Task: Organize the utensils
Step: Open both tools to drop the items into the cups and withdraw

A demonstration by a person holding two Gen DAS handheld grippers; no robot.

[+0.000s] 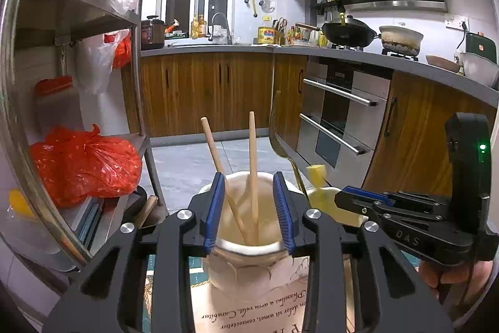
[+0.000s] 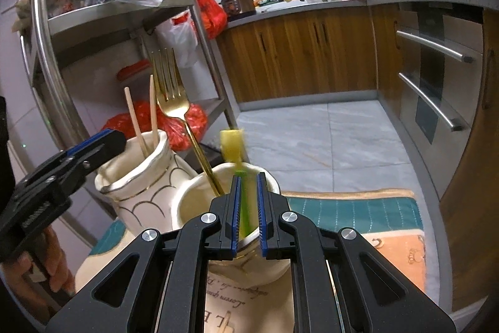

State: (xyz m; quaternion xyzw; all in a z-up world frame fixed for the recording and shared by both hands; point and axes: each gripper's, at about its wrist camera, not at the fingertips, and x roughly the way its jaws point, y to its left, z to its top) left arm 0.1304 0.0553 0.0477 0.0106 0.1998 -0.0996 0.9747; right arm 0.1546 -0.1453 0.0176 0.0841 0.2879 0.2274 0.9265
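Left tool [image 1: 249,208], jaws apart, straddles two chopsticks [image 1: 253,177] inside the left vase [image 1: 249,264], gripping nothing. Right tool [image 2: 248,214] clamps a green-handled utensil [image 2: 244,217] over the adjacent vase [image 2: 193,202], beside a gold fork [image 2: 170,89].

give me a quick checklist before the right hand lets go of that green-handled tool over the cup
1. Chopsticks standing in the left vase: ok.
2. Left gripper jaws clear of the chopsticks: ok.
3. Fork standing in the right vase: ok.
4. Green-handled tool between the right gripper jaws: ok.
5. Tool's lower end inside the right vase: cannot tell.
6. Tool clear of the fork: ok.
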